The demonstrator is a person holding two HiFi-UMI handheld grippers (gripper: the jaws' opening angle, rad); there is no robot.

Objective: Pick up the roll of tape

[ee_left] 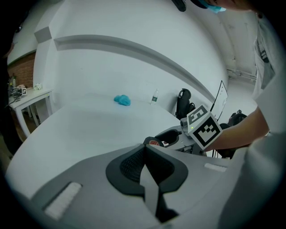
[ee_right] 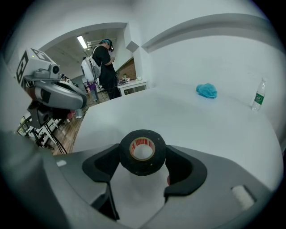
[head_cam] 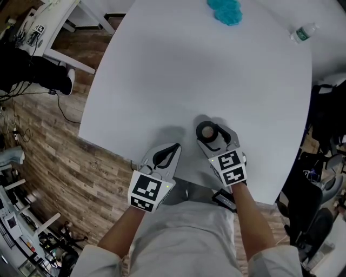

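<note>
A black roll of tape (head_cam: 206,131) with a red-printed core stands on edge between the jaws of my right gripper (head_cam: 212,135), near the front of the white table (head_cam: 189,76). In the right gripper view the roll of tape (ee_right: 143,152) fills the gap of that gripper (ee_right: 143,157), and both pads press its sides. My left gripper (head_cam: 174,148) rests at the table's front edge, left of the roll, shut and empty. From the left gripper view, that gripper (ee_left: 144,151) has its pads together, with the tape (ee_left: 154,142) just beyond them.
A crumpled blue cloth (head_cam: 226,11) and a small plastic bottle (head_cam: 303,33) lie at the table's far side. The table edge curves close to my body. A white desk (head_cam: 54,27) and cables stand on the wooden floor to the left. A person (ee_right: 103,62) stands in the background.
</note>
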